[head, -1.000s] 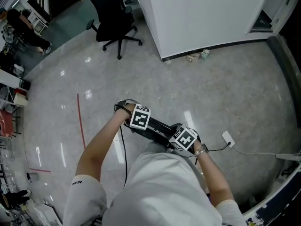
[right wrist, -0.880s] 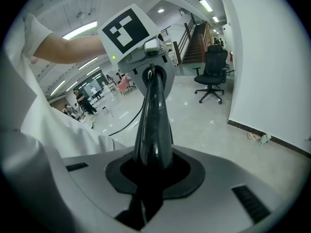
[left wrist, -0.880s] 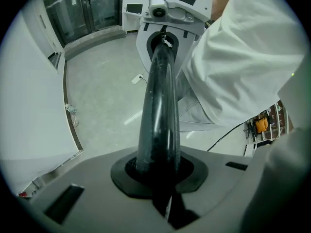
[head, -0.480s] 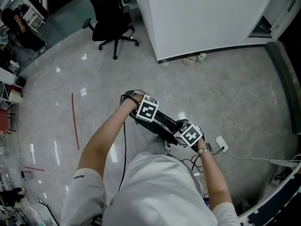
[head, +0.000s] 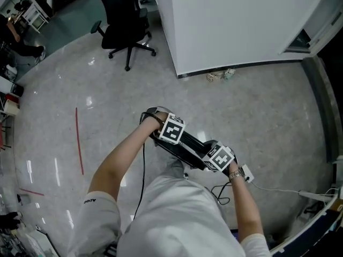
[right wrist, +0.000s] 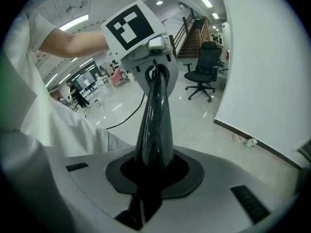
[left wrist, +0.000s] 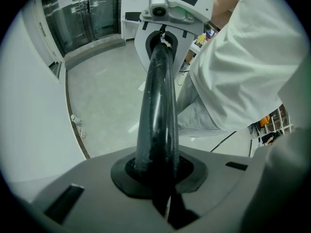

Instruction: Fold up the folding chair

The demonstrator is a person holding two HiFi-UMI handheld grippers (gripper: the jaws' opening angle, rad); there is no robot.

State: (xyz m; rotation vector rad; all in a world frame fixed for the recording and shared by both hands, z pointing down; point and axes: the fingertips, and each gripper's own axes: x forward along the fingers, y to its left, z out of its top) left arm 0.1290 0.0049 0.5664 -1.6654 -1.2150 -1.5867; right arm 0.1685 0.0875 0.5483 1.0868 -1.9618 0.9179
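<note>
Chair (head: 194, 143) near wall (head: 230, 25) — open floor (head: 107, 106) left

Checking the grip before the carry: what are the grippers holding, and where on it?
Both are shut on the folding chair's black bar: the left gripper near one end, the right gripper near the other, facing each other along it.
</note>
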